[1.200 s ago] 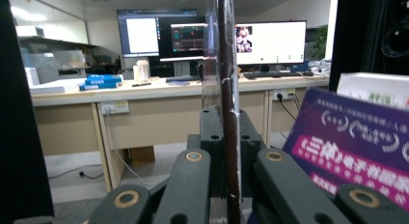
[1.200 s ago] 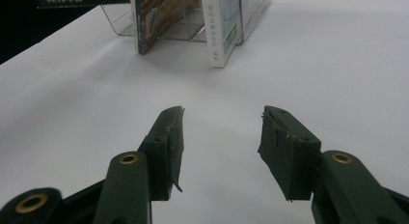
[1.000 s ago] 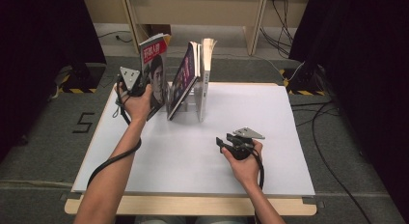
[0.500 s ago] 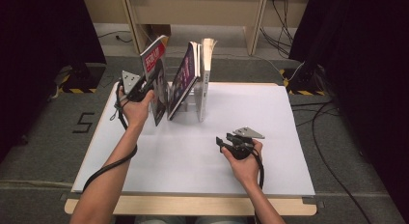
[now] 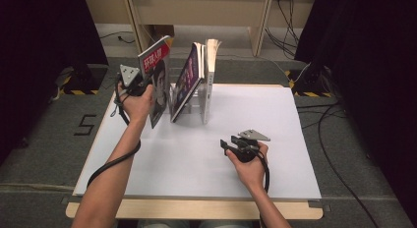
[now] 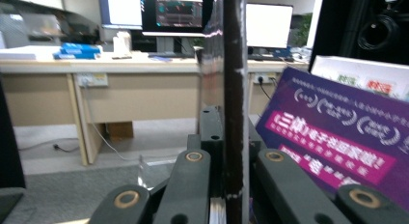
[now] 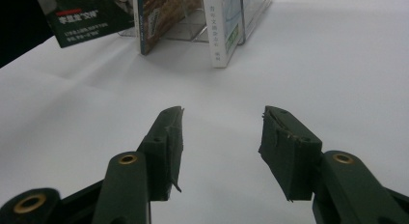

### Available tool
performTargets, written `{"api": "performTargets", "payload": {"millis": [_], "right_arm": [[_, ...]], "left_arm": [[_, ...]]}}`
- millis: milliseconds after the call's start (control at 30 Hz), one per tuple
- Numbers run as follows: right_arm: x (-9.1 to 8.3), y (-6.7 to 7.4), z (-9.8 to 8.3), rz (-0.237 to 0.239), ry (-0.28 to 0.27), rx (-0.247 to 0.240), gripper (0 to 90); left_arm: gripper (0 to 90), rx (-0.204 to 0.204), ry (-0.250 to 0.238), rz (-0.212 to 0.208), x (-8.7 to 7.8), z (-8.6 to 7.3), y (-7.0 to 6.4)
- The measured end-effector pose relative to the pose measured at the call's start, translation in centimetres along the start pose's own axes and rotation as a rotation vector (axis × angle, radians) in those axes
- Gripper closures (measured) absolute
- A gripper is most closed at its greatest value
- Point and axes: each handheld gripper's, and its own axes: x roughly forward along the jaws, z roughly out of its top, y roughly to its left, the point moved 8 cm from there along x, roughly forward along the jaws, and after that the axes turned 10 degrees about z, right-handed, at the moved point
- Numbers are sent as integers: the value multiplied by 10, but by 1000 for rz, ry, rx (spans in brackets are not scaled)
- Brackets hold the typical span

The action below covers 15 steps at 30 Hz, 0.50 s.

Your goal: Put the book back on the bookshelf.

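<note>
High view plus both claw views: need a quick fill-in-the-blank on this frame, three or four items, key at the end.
1. The left claw is shut on the ____ with the red title band.
2. The right claw has its jaws ____, with nothing between them.
3. The purple book ____ against the white book in the clear stand.
4. The right claw rests on the ____ table.

Missing words: magazine; open; leans; white

Right gripper point(image 7: 222, 137) fingers point(image 7: 166, 137) spread above white table point(image 7: 337, 64).
</note>
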Motion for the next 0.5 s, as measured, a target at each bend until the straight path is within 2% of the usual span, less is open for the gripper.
{"api": "performTargets", "payload": {"millis": [33,267,367,500], "right_arm": [[0,0,0,-1,0,-1,500],[0,1,-1,1,3,6,500],[0,1,-1,2,2,5,500],[0,1,-1,2,3,3,500]], "left_arm": [[864,12,-7,5,0,2,1],[863,-14,-45,47,4,18,13],[863,9,-67,66,5,25,16],[863,66,-88,81,7,31,14]]}}
